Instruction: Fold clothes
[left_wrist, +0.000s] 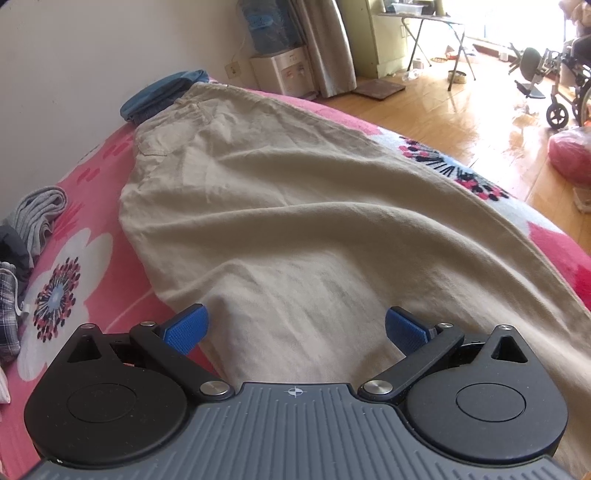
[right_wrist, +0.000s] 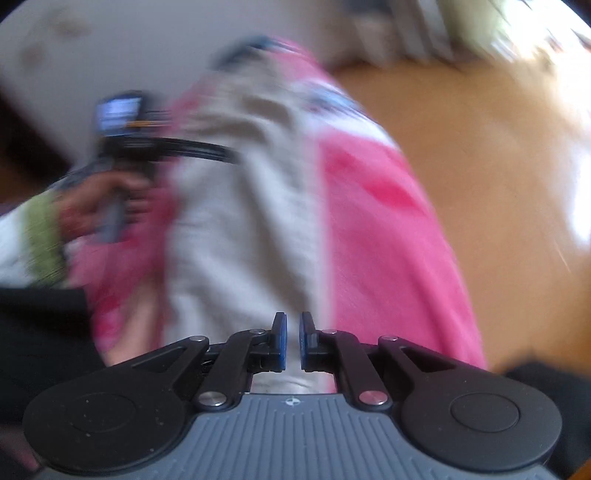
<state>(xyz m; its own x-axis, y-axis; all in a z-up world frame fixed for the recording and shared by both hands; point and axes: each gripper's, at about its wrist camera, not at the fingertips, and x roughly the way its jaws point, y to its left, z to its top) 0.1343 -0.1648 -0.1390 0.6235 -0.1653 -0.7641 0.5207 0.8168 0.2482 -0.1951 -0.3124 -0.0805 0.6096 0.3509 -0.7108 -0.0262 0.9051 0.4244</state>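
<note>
Both wrist cameras angled down, close over beige trousers on pink bedspread, right view seemingly motion-blurred

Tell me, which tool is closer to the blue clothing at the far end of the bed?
Left. The left tool sits farther up the beige trousers, toward the blue clothing; the right tool is behind it, farther down the trousers.

Blurred frame: right tongs at bottom centre, pads slightly apart, empty, above beige trousers on pink bedspread.
</note>
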